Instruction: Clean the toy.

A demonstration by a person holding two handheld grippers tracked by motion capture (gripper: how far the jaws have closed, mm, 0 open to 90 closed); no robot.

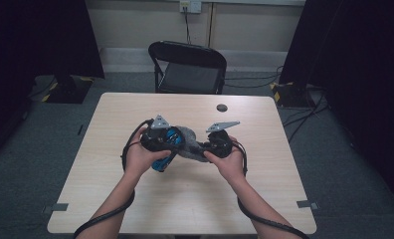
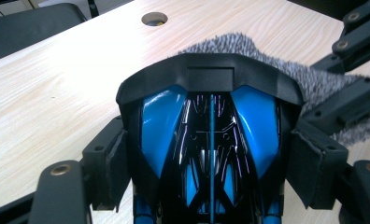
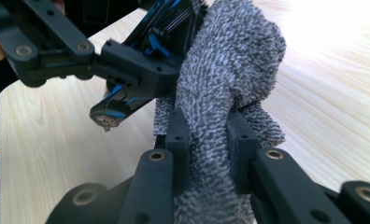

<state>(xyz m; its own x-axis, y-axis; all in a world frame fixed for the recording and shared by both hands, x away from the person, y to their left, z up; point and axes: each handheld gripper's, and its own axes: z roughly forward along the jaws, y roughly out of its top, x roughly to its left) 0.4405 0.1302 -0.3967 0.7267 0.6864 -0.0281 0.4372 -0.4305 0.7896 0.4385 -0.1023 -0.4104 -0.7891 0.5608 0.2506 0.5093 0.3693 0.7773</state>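
My left gripper (image 2: 211,154) has its jaws clamped on either flank of a glossy blue and black plastic toy car body (image 2: 210,140), which fills the space between the pads. In the high view I see the left gripper (image 1: 161,142) holding that car (image 1: 166,145) just above the middle of the pale wood-grain table (image 1: 135,199). My right gripper (image 3: 206,149) is closed narrowly on a fuzzy grey terry cloth (image 3: 225,79), the fabric bunched between the two black jaws and rising above them. The cloth presses against the car's side; in the right gripper view the car (image 3: 141,56) sits just left of the cloth, touching it. From above, the right gripper (image 1: 216,144) is right of the car, with the cloth (image 1: 191,144) between the two grippers.

Beyond the car, on the far part of the table, there is a small round dark cable hole (image 1: 222,107). Behind the table's far edge stands a black folding chair (image 1: 187,67) on grey carpet, and behind that a pale wall with a socket (image 1: 190,5). Dark curtains (image 1: 41,35) hang at both sides of the room, well apart from the car.
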